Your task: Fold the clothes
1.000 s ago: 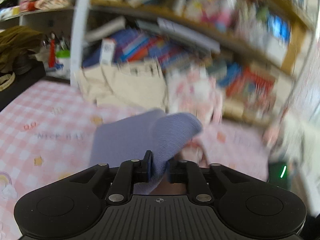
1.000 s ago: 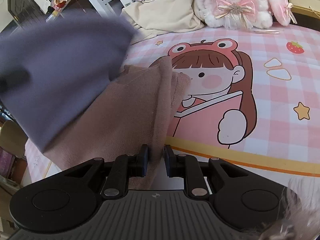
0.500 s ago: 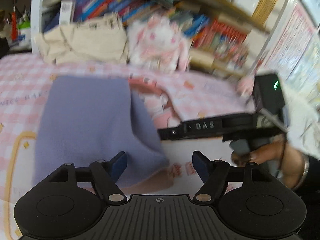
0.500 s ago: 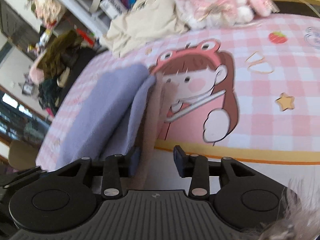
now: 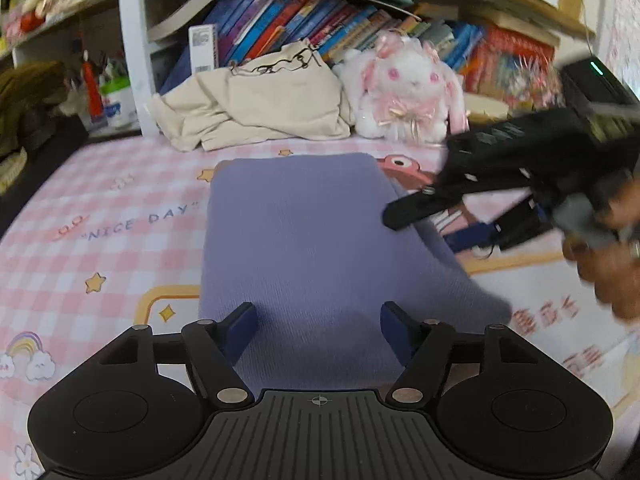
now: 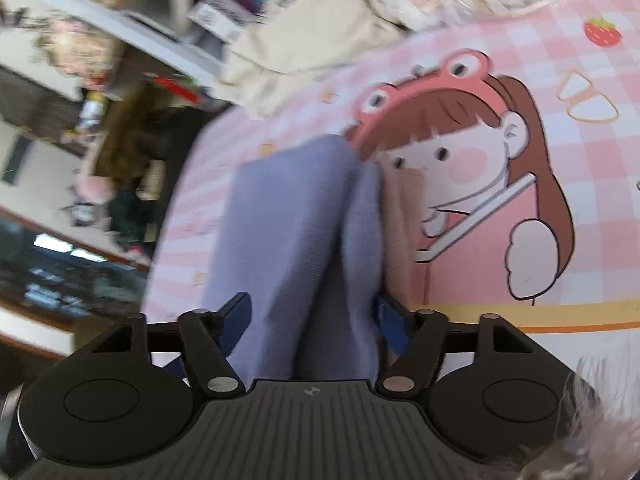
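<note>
A purple knit garment (image 5: 304, 232) lies folded flat on the pink checked mat (image 5: 100, 208). My left gripper (image 5: 318, 316) hovers over its near edge. Its jaws stand wide and are closing, and the blue pads (image 5: 240, 332) do not press the cloth. My right gripper (image 5: 432, 228) shows blurred at the garment's right edge, held by a hand (image 5: 612, 272). In the right wrist view the right gripper (image 6: 312, 308) has the purple garment (image 6: 288, 220) bunched between its opening jaws. A brownish-pink cloth (image 6: 404, 216) peeks out beside the purple one.
A beige cloth bag (image 5: 260, 108) and a white and pink plush rabbit (image 5: 408, 88) sit at the mat's far edge, below shelves of books (image 5: 300, 24). A white shelf post (image 5: 132, 40) stands at the back left. Dark clothes (image 5: 28, 96) pile at far left.
Both grippers were shut on the lifted purple garment; both have opened and the garment now lies flat on the mat. The left gripper has sunk toward it.
</note>
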`<state>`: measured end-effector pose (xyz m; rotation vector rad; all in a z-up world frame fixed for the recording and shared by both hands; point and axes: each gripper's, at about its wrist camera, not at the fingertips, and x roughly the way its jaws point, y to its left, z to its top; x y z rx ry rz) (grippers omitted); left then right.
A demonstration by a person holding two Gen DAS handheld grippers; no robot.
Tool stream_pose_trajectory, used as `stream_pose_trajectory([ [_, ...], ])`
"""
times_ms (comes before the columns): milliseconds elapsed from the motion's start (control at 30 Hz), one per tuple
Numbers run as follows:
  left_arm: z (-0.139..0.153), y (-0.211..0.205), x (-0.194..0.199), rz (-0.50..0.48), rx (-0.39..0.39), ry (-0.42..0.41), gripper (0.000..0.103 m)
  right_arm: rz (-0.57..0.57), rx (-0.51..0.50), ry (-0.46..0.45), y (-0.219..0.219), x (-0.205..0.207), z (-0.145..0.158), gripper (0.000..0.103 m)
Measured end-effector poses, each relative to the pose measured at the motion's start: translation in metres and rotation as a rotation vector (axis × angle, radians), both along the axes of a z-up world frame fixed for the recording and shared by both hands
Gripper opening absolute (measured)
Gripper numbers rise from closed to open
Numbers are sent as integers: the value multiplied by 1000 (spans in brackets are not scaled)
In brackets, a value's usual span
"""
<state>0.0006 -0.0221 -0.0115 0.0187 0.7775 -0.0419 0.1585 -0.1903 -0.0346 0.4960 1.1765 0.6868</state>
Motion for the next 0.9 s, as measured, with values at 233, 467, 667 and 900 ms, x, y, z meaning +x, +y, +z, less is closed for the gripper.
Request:
stream_pose_trajectory([
  [233,-4,1,1,-10,21,22,68,150,129,-315,-8,-42,44,6],
  [467,-7,-4,4,-39,45,34,77,-40,-74,-125,-24,-21,-9,9],
  [667,6,4,1,-21,6,5,77,-97,-55,-218,-37,-38,26,46],
  [900,37,25,-7,50,-67,-131,78,63,24,-187,-9,-48,39,67],
])
